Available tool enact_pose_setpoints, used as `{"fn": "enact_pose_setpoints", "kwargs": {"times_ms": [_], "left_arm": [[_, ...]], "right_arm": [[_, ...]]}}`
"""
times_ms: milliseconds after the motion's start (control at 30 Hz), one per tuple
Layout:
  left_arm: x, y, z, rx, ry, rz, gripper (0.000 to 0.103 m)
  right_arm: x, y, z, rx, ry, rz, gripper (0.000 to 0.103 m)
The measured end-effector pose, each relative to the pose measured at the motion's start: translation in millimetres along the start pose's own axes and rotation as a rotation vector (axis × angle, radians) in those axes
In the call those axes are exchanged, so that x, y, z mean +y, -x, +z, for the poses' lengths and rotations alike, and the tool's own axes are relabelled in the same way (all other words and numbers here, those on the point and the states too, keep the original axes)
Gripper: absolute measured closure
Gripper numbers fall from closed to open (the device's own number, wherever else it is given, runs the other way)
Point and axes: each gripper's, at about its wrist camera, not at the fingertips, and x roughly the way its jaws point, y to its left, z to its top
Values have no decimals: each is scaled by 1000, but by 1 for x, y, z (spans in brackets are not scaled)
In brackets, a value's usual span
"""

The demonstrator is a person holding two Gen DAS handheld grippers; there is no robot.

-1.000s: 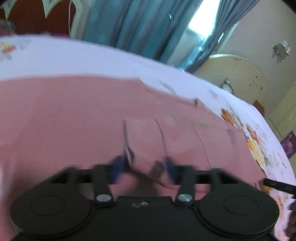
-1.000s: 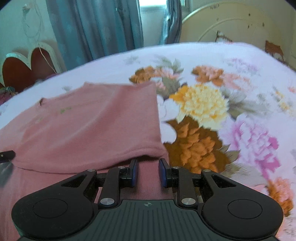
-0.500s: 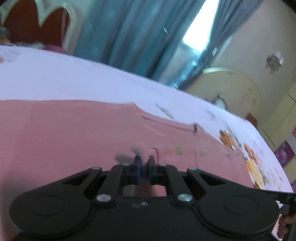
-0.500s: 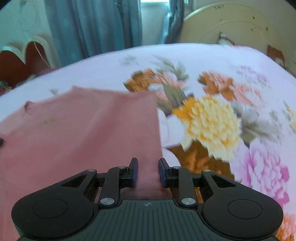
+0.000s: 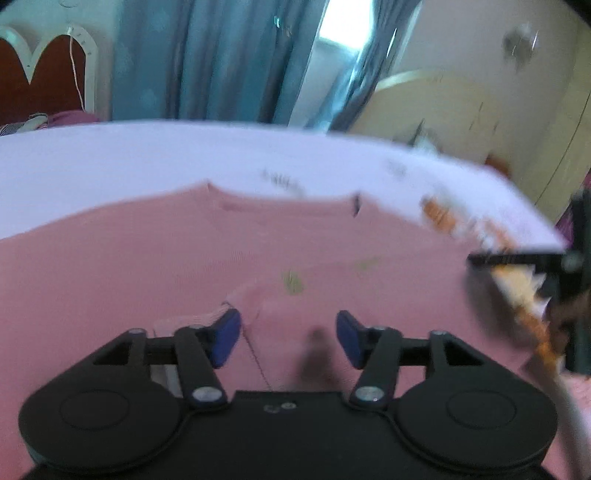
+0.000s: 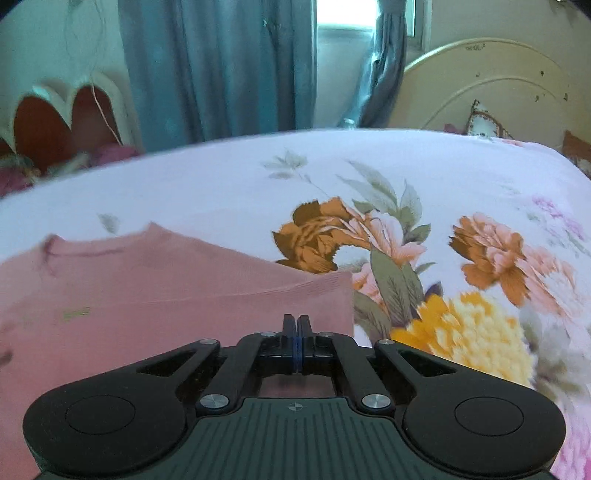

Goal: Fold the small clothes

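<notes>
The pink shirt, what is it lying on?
The pink shirt lies spread on a floral bedsheet, whose flowers show beside its right edge. Whatever is directly under the shirt is covered. The right gripper has its fingers closed near that edge.

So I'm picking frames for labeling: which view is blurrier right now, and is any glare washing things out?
Left wrist view: heavy motion blur smears the pink top and the floral bedsheet, and the window is overexposed. Right wrist view: much sharper, with crisp flowers on the bedsheet, slight blur at the right edge, a bright window, and fisheye bending in both.
</notes>
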Motion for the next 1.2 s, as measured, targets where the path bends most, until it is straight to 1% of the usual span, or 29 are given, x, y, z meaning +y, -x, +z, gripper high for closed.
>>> {"fn": "enact_pose_setpoints", "kwargs": {"times_ms": [67,100,133,200,300,333,367,400,433,467,500,533,567,600,667,733,767,800,833,867,900,933,967,1000,1033,1100,1133,1167,1200], "left_arm": [[-5,-5,1,-15,-10,31,42],[-6,0,1,-17,-3,32,45],[-8,9,-1,-46,4,25,45],[-10,32,-10,-112,23,-8,45],[-17,57,-33,-120,58,-27,46],[-20,63,-42,-119,59,-31,46],[-24,64,-52,-99,47,-27,44],[-26,58,-61,-55,25,-7,45],[-31,51,-67,-38,-6,16,44],[-35,53,-71,-66,-35,30,44],[-37,57,-69,-64,-34,38,44],[-34,64,-68,-81,-23,40,45],[-30,72,-67,-127,-9,48,44],[-26,78,-65,-166,3,64,44],[-10,85,-58,-194,30,121,44],[10,74,-48,-150,88,138,46],[23,67,-44,-128,131,123,46],[36,57,-40,-98,181,82,53],[47,47,-36,-57,234,48,56],[56,41,-31,-41,283,-3,56],[60,39,-30,-46,299,-45,64],[63,33,-25,-27,300,-71,74],[64,27,-23,-14,293,-82,96],[65,24,-21,-23,286,-94,95],[63,28,-19,-54,260,-92,95],[50,40,-17,-143,165,-83,95],[45,44,-15,-163,125,-66,95],[43,44,-15,-161,100,-52,95],[42,37,-16,-132,80,-47,95]], "right_arm": [[-8,-6,6,7,-39,23,103],[-8,-4,9,20,-38,22,103],[-6,3,9,17,-28,19,103],[-4,27,-1,-9,11,57,103],[-2,64,-32,1,28,94,103],[-2,78,-48,9,31,101,103],[-2,86,-61,22,34,104,103],[-1,87,-76,54,48,93,103],[2,83,-87,79,59,67,103],[2,88,-93,49,51,63,103],[3,92,-93,56,40,54,103],[4,99,-91,46,23,53,103],[4,107,-90,20,6,62,103],[4,114,-89,-3,-3,75,103],[6,118,-88,-2,7,69,103],[4,112,-88,13,4,58,103],[3,109,-89,24,-9,54,103],[1,105,-90,37,-26,52,103],[-1,102,-92,53,-43,53,103],[-1,98,-93,59,-54,54,103],[-1,99,-94,55,-60,53,103],[1,99,-94,54,-62,47,103],[1,97,-93,53,-63,42,103],[1,97,-92,52,-65,38,103],[1,98,-92,51,-69,32,103],[0,107,-89,14,-92,20,103],[-1,113,-88,-9,-100,27,103],[-1,114,-88,-10,-101,32,103],[1,107,-90,24,-91,21,103]]}}
